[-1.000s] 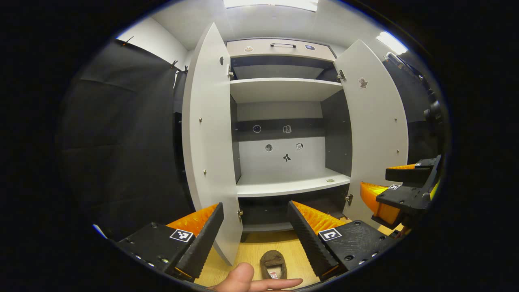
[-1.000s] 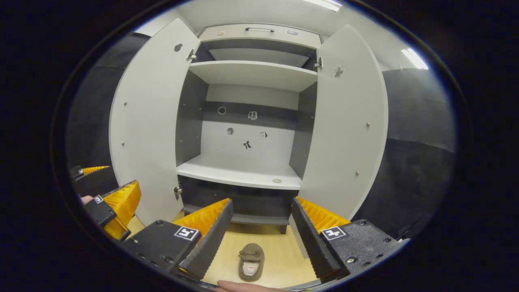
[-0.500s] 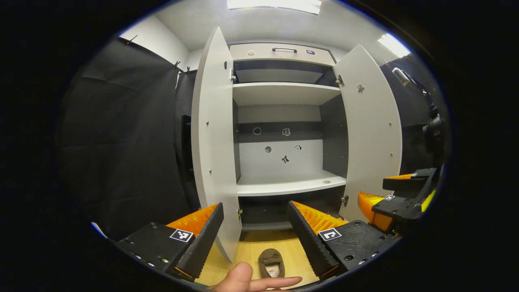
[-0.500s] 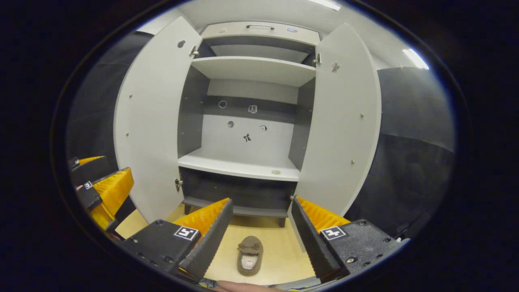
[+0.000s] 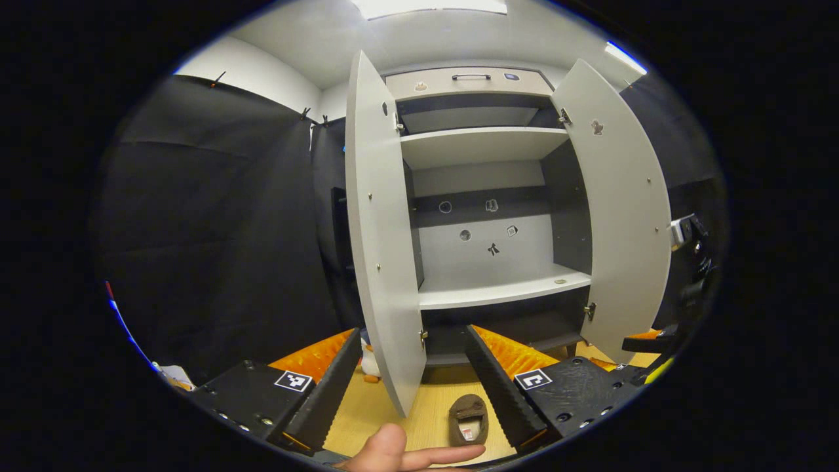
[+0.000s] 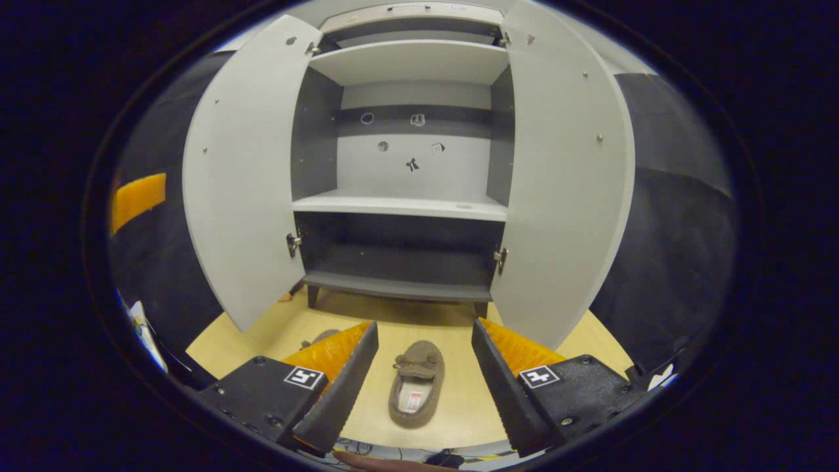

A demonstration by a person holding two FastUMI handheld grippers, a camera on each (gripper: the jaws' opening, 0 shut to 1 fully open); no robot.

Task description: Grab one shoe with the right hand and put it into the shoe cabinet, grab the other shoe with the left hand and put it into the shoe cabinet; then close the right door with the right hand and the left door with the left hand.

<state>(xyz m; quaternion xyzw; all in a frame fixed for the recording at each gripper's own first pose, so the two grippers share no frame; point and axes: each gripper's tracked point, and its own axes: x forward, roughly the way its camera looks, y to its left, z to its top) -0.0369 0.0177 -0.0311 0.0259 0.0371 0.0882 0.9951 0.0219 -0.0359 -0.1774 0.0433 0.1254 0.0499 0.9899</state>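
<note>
Brown and soft-looking, a slipper-style shoe [image 5: 468, 419] lies on the pale wood floor [image 5: 426, 406] at about six o'clock in the left gripper view, toe pointing toward the shoe cabinet [image 5: 488, 196]. The left gripper [image 5: 413, 387] hangs above the floor with its fingers spread wide and nothing between them; the left door [image 5: 383, 229] stands edge-on at twelve o'clock of the gap, the right door [image 5: 623, 210] swung wide at two. A hand [image 5: 406, 452] shows at the bottom edge. The middle shelf [image 5: 501, 292] is bare, a good landing spot. A second gripper's dark body sits low at four o'clock.

Over to the right gripper view: the right gripper [image 6: 423, 387] is spread open too, empty, and here the shoe [image 6: 417, 392] lies squarely between the two fingers at six o'clock, lengthwise along the gripper's line. The other shoe [image 6: 319, 337] just peeks out at seven o'clock behind the near finger. Both doors [image 6: 246, 177] are thrown back, the lower compartment [image 6: 400, 262] and the shelf [image 6: 400, 204] above it open and unobstructed.

My read: this is the reach for the first shoe with the right hand. To do it well, drop straight down, keep the fingers straddling the shoe's sides near the collar where the upper looks firmer, and close across the width, not the soft toe. Lift level so it doesn't sag, then carry it straight in between the doors.
</note>
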